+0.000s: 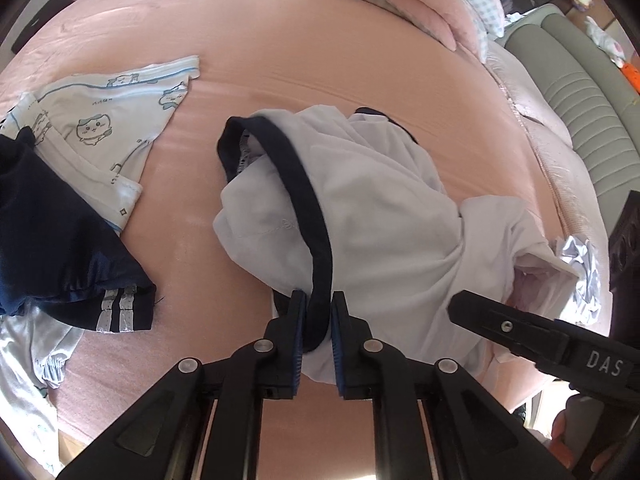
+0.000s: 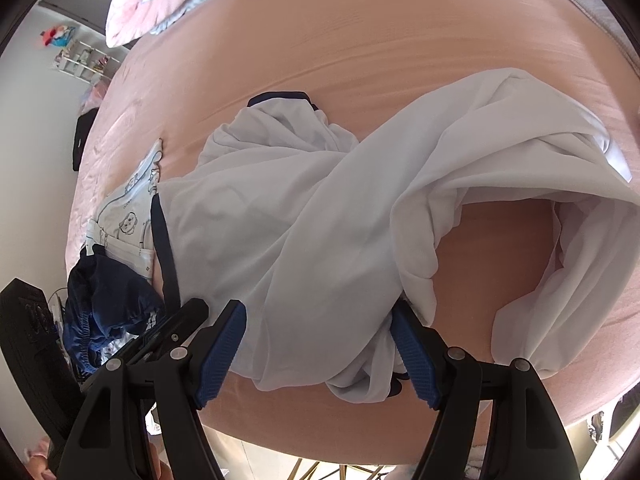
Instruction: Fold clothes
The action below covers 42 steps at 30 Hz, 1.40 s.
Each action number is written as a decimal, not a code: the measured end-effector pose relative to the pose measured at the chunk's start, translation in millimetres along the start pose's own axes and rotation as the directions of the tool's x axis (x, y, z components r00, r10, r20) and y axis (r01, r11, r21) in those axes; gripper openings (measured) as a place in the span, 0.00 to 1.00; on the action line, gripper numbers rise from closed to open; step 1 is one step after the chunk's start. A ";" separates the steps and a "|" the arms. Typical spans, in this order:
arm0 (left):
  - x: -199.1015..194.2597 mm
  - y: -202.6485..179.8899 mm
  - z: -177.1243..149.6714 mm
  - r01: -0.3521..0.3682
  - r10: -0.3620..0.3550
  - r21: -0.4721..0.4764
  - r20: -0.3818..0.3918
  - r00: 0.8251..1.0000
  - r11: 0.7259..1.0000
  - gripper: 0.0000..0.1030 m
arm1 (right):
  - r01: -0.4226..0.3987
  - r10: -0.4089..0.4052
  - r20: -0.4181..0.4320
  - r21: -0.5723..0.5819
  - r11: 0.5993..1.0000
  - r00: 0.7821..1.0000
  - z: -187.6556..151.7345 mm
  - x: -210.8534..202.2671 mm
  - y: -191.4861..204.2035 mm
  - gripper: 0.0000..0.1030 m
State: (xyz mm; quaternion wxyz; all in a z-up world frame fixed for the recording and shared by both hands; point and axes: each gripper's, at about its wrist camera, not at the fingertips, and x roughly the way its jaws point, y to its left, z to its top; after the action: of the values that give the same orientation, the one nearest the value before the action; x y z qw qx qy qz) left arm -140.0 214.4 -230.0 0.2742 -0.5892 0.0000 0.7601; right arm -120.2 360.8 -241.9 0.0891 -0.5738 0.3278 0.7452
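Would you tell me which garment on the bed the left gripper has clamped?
The white shirt, by its navy trim; the cartoon-print piece and navy shorts lie untouched.

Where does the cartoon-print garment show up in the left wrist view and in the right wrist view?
Left wrist view: cartoon-print garment at upper left, partly under the navy shorts.
Right wrist view: a narrow strip at middle left, above the navy shorts.
Shared landmark: the white shirt's navy trim.

bed: pink sheet (image 1: 280,60) | pillows (image 1: 452,4) | wall shelf (image 2: 86,60)

Smooth white cloth shirt (image 1: 372,216), matt pink bedsheet (image 1: 280,40)
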 end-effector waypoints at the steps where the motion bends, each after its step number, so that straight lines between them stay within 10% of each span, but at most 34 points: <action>1: -4.1 -3.9 -1.7 0.023 -0.023 0.008 0.005 1.000 1.000 0.10 | -0.004 0.004 0.009 -0.007 1.000 1.000 -1.1 -2.4 1.9 0.71; 21: -18.5 -27.8 -6.9 0.125 -0.126 0.080 0.008 0.992 0.989 0.09 | 0.056 -0.057 -0.003 -0.126 0.990 0.998 -0.7 -0.1 39.0 0.71; 26: -20.2 -27.3 -11.6 0.200 -0.200 0.094 -0.001 0.980 0.975 0.09 | -0.062 0.057 -0.048 -0.115 0.991 0.997 6.7 1.2 47.4 0.71; 42: -17.3 8.8 -9.5 0.029 -0.025 0.052 -0.068 0.997 0.998 0.13 | -0.012 0.007 -0.036 -0.140 0.990 0.999 3.0 4.8 69.6 0.71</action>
State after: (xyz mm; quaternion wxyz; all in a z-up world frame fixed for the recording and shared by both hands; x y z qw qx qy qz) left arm -132.4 196.7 -220.2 0.3000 -0.6067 0.0214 0.7358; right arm -159.6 307.9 -219.0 0.0391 -0.5899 0.2789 0.7567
